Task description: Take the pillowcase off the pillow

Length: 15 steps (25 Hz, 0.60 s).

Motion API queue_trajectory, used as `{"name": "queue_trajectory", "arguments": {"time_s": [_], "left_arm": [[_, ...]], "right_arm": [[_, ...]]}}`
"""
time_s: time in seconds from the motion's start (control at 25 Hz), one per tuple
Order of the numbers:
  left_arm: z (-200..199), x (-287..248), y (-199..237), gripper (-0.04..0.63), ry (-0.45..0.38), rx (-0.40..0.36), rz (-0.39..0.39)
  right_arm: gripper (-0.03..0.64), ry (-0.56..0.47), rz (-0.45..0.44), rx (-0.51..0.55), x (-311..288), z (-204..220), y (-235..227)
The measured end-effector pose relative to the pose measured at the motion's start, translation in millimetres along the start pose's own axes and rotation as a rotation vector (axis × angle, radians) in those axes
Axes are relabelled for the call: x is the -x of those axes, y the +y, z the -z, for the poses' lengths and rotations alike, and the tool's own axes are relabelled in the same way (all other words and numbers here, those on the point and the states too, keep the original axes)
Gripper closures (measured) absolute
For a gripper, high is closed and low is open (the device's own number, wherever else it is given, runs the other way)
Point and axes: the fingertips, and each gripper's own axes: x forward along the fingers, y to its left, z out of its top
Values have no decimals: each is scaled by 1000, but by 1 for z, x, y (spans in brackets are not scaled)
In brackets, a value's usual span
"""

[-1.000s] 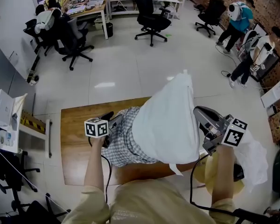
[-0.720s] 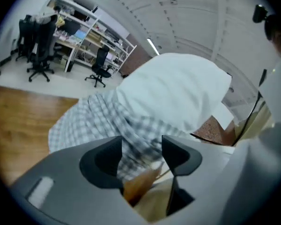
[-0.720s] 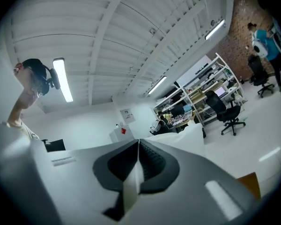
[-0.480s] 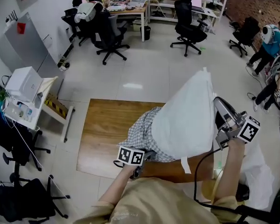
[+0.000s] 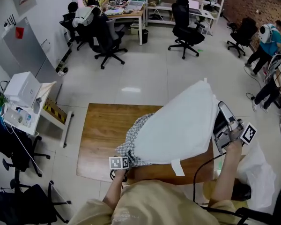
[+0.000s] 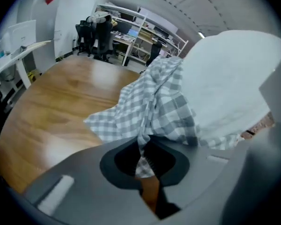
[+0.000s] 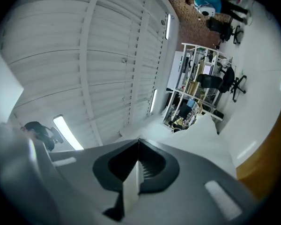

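Over the wooden table hangs the white pillow, its checked pillowcase bunched at the lower end. Left gripper has just been closing and now pinches the pillowcase. Right gripper is clamped on the pillow's fabric.

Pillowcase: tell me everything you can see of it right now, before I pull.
The pillowcase is thin grey-and-white checked cloth, crumpled and bunched round the lower end of the white pillow, most of which is already bare. Its loose folds hang over the wooden table and appear to rest on it. The left gripper has just closed its fingers on a gathered fold at its near edge.
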Motion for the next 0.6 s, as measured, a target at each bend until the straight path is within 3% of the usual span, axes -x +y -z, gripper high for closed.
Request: {"name": "queue_trajectory", "arguments": {"time_s": [0.08, 0.2, 0.24, 0.28, 0.32, 0.36, 0.52, 0.6], "left_arm": [[-1, -7, 13, 565, 13, -1, 29], [-15, 18, -18, 552, 29, -41, 227], [-18, 30, -27, 499, 38, -42, 298], [-19, 40, -31, 384, 46, -36, 352], [-22, 51, -28, 211, 47, -26, 388], [-27, 62, -20, 141, 32, -14, 409], [-82, 106, 18, 121, -107, 39, 407], [-128, 112, 6, 124, -174, 4, 414]], "right_arm": [[615, 21, -13, -4, -4, 11, 3], [615, 31, -68, 19, -18, 16, 26], [614, 43, -78, 41, -21, 15, 33], [614, 62, -80, 70, -24, 15, 39], [614, 87, -76, 104, -24, 16, 43], [614, 112, -68, 135, -22, 17, 45], [614, 158, -39, 189, -3, 14, 51], [614, 173, -17, 213, 2, 14, 53]]}}
